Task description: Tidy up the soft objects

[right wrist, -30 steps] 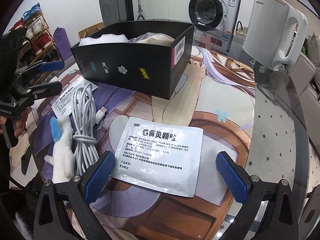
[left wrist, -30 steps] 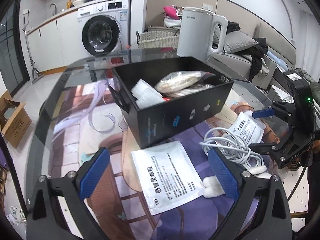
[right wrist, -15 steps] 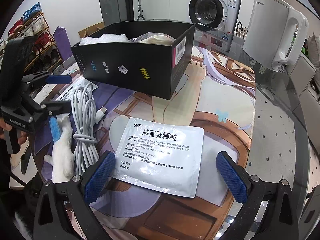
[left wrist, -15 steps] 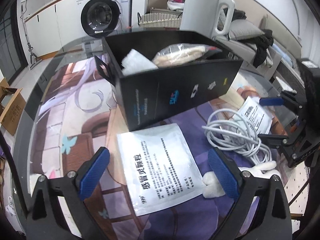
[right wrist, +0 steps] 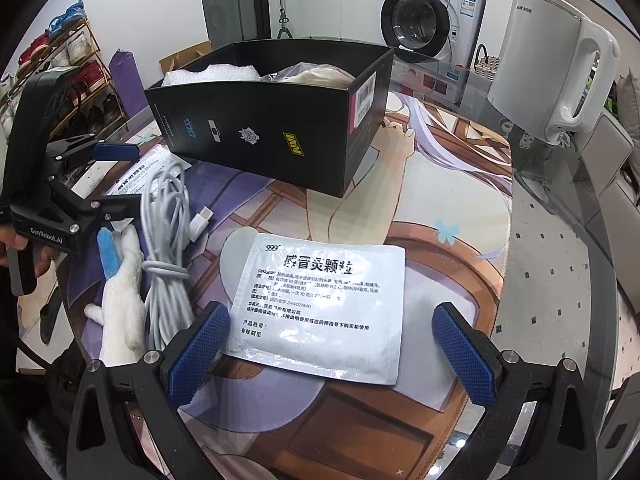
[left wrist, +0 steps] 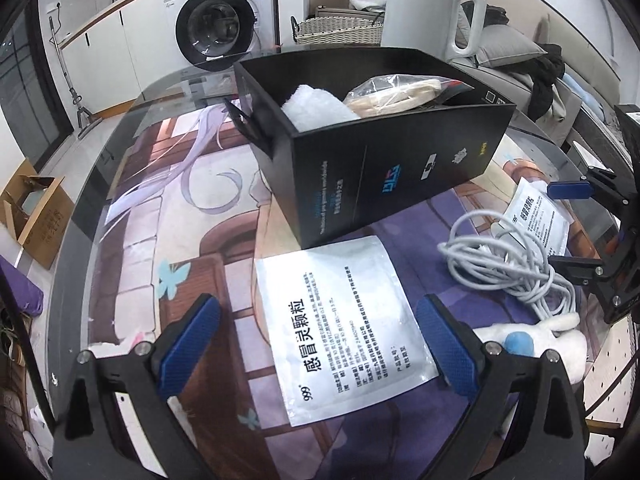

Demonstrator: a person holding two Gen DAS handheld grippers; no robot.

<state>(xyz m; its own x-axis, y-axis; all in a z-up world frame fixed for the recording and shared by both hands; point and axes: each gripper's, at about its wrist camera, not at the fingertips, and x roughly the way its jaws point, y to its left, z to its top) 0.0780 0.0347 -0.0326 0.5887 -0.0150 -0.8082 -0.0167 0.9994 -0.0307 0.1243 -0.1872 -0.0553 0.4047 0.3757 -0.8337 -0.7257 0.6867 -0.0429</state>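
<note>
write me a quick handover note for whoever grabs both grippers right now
Left gripper: open, empty, a 999 sachet lying flat between its fingers.
Right gripper: open, empty, framing a matching sachet the same way.
Done: the black box already holds a white foam roll and a bagged item.
Left: the sachets, the white cable bundle and the plush toy lie on the mat outside the box. Probably pinch the framed sachet by an edge and drop it in.
</note>
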